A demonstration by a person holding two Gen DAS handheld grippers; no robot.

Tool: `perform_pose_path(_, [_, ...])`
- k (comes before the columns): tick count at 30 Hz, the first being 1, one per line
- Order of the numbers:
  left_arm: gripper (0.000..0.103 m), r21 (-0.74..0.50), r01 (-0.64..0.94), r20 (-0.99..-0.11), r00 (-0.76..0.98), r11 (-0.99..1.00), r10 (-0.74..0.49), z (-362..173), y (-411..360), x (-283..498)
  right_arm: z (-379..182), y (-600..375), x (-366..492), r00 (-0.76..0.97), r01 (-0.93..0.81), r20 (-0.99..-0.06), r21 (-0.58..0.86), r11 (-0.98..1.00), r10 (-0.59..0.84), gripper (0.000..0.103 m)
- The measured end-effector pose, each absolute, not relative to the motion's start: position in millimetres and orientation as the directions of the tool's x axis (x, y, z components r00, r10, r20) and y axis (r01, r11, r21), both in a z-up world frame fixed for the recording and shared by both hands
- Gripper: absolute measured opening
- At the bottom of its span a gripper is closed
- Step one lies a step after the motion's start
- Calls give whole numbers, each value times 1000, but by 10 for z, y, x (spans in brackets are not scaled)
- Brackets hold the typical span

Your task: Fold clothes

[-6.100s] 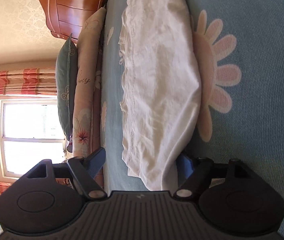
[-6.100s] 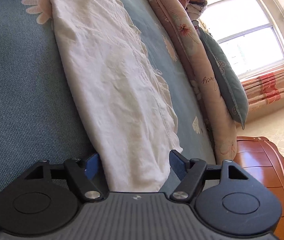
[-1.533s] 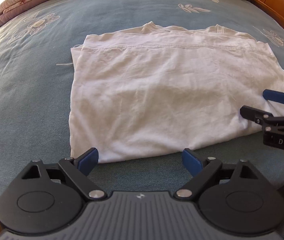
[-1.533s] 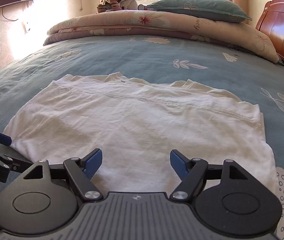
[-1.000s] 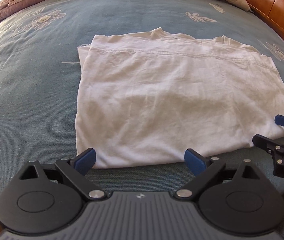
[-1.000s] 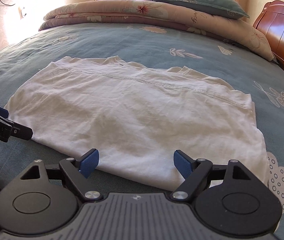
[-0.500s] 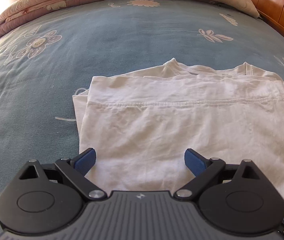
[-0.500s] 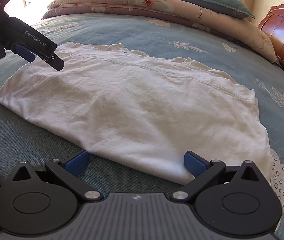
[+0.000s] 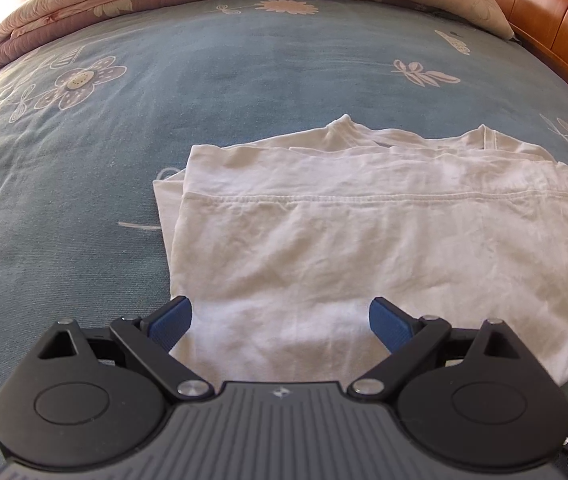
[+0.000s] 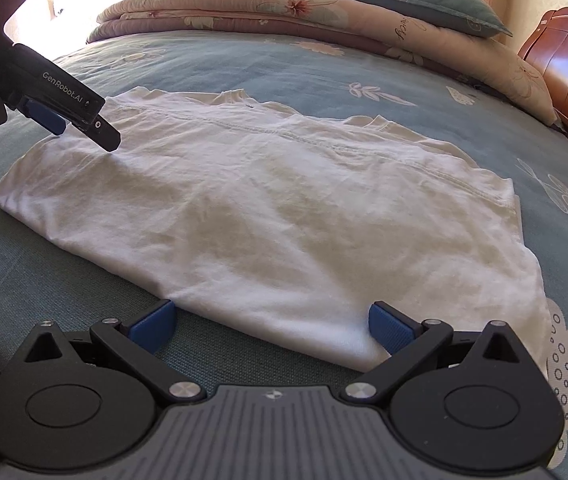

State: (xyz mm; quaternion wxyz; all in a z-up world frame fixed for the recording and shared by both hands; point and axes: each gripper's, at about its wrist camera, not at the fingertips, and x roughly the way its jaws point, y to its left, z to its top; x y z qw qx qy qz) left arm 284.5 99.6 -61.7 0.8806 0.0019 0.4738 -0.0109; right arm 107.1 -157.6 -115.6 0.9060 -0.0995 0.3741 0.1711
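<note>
Right, the white shirt (image 10: 268, 216) lies flat on the blue bedspread (image 9: 244, 64), already doubled over so a stitched hem runs across its top layer and the collar peeks out at the far edge. My right gripper (image 10: 272, 322) hangs over the near folded edge with its jaws spread wide and nothing pinched; one blue pad sits over bare bedspread, the other at the cloth's rim. My left gripper (image 9: 280, 320) is also wide open and empty, poised above the shirt near its left end.

I judge this cloth to be light, thin and limp. It will sag and crease the moment I lift it, and the stacked layers could slide apart if I catch only the top one. It is not fragile, and the woven bedspread should give enough friction to keep the lower part from skating about.

The best hold, I think, is at the two ends of one edge, biting deep enough to take every layer at once, one gripper per corner. Lifting both together and keeping the edge taut should carry the next fold over cleanly. Gripping mid-panel would only bunch it.
</note>
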Motion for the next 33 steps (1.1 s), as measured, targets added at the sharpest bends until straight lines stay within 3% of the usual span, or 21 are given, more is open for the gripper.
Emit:
perform_pose_path(7, [95, -89, 53, -799, 592, 995, -103, -409, 1163, 2556, -1056, -1572, 999, 671, -364, -713, -79, 928, 203, 103])
perform_pose_path(16, [97, -189, 91, -847, 489, 978, -210, -816, 1111, 2158, -928, -1594, 771, 698, -350, -693, -110, 930, 181, 103])
perform_pose_path(21, [98, -121, 172, -852, 487, 978, -191, -792, 1043, 2036, -910, -1670, 666, 701, -306, -697, -104, 946, 150, 103])
perform_pose_path(29, [98, -133, 175, -793, 572, 975, -211, -450, 996, 1980, -735, -1725, 474, 732, -285, -668, -125, 950, 132, 103])
perform_pose_path(33, [98, -146, 158, -772, 599, 977, -212, -342, 1025, 1976, -574, -1694, 540, 741, -352, -642, -124, 928, 195, 103])
